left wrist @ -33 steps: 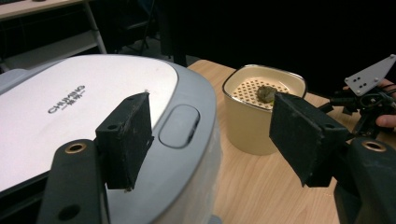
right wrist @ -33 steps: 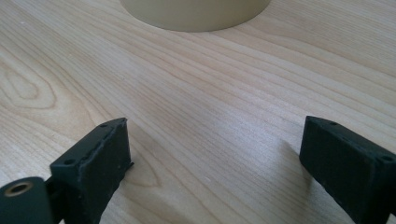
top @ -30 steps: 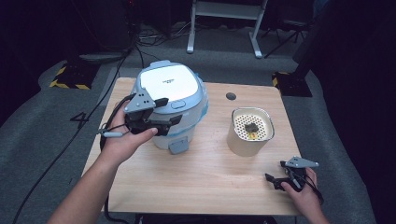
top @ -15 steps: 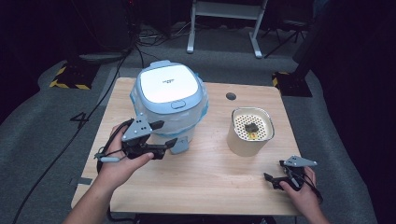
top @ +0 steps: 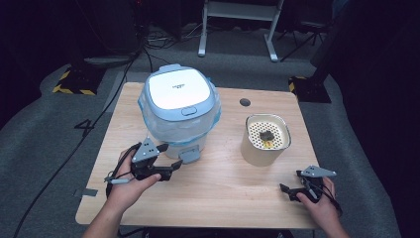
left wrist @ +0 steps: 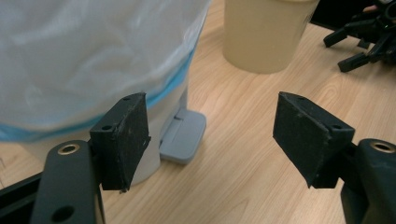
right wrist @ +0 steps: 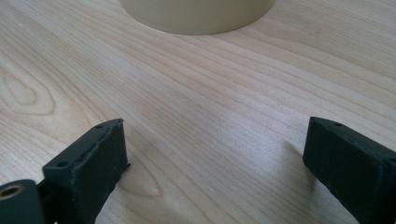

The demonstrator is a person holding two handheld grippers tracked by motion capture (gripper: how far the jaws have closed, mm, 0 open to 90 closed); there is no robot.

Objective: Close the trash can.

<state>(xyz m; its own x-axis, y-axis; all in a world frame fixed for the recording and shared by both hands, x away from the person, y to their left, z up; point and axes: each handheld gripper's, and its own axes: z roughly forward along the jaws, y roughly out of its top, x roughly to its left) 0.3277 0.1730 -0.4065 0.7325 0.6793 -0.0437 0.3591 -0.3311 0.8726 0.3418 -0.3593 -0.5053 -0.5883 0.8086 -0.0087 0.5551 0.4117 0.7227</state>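
A white pedal bin [top: 180, 109] with a blue rim, a shut lid and a plastic liner stands at the table's back left; its grey foot pedal [top: 189, 155] [left wrist: 183, 137] juts toward me. My left gripper [top: 171, 169] [left wrist: 212, 135] sits low on the table just in front of the bin, open, jaws wide apart with nothing between them, the pedal just beyond its left jaw. A cream canister [top: 264, 140] [left wrist: 264, 32] [right wrist: 196, 14] with a perforated top and a dark scrap on it stands at the right. My right gripper [top: 287, 190] [right wrist: 215, 158] rests open on the wood near the front right corner.
The wooden table [top: 223, 198] has bare wood between the two grippers. A small dark round hole [top: 244, 102] lies near the back edge. Cables and a metal stand's legs [top: 237, 29] lie on the grey floor behind the table.
My left gripper has come down from the bin's lid toward me, to table level in front of the pedal. The right gripper has stayed put.
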